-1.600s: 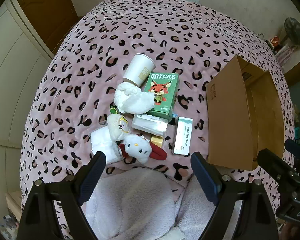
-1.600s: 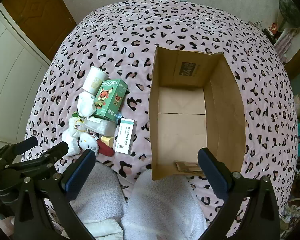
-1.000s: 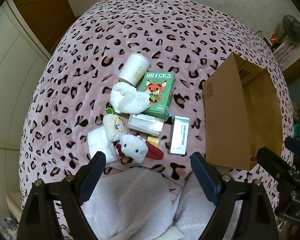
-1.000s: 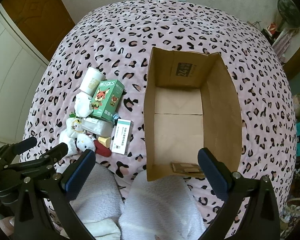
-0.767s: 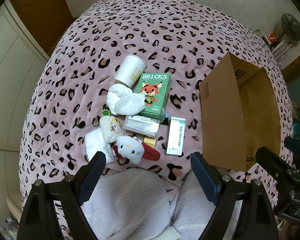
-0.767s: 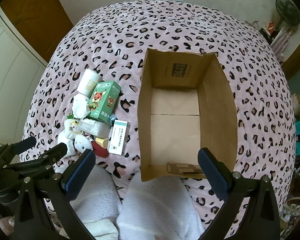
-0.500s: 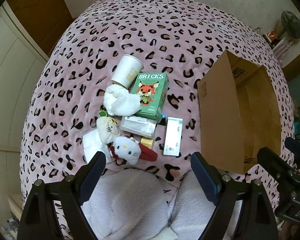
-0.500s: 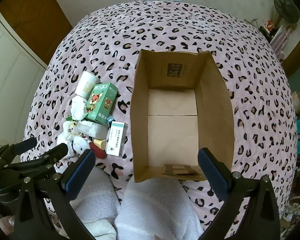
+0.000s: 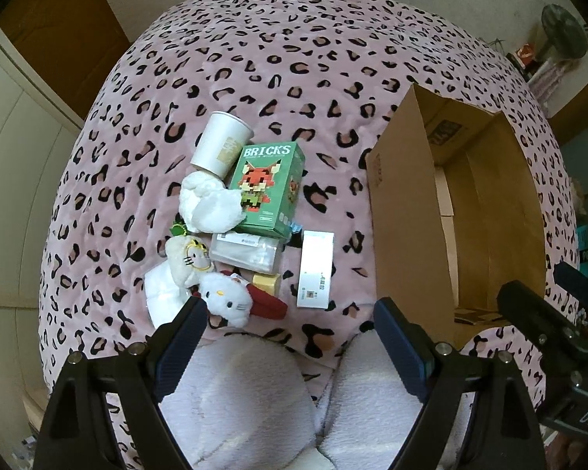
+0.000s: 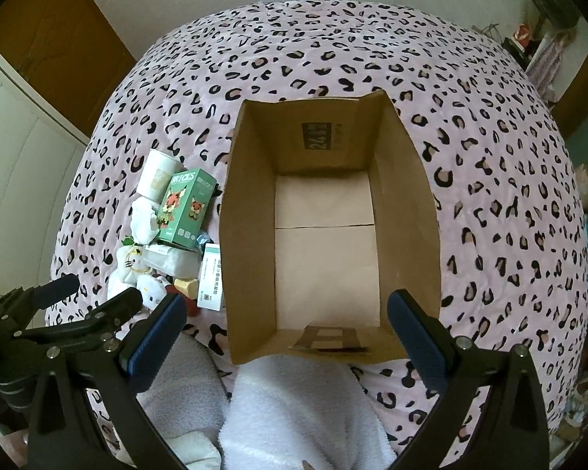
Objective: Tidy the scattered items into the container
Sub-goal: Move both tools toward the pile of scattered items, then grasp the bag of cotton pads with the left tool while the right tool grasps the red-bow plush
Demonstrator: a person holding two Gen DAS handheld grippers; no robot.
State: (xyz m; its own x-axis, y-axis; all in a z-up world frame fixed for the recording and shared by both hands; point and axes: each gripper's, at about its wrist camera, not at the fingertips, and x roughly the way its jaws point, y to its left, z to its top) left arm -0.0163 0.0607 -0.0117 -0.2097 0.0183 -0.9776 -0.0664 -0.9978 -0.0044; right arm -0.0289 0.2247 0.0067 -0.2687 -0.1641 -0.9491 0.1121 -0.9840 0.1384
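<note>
An open cardboard box (image 10: 251, 203) stands on the pink leopard-print bed; it also shows in the left wrist view (image 9: 407, 211). Left of it lies a pile: a paper cup (image 9: 220, 144), a green BRICKS box (image 9: 268, 190), a white plush (image 9: 207, 205), a clear pouch (image 9: 247, 248), a white carton (image 9: 314, 270), a Hello Kitty toy (image 9: 227, 299), a cream plush (image 9: 188, 260) and a tissue pack (image 9: 158, 297). My left gripper (image 9: 290, 337) is open above the pile's near edge. My right gripper (image 10: 286, 331) is open over the box's near wall.
White fluffy legs (image 9: 254, 391) fill the near foreground under both grippers. A wooden door (image 10: 47, 23) and white cupboards (image 9: 11, 156) stand at the left. A fan (image 9: 564, 31) and clutter stand at the right beyond the bed.
Both views have shifted: the pile and the box sit further left in the frames and a little closer. Both grippers stay open and empty.
</note>
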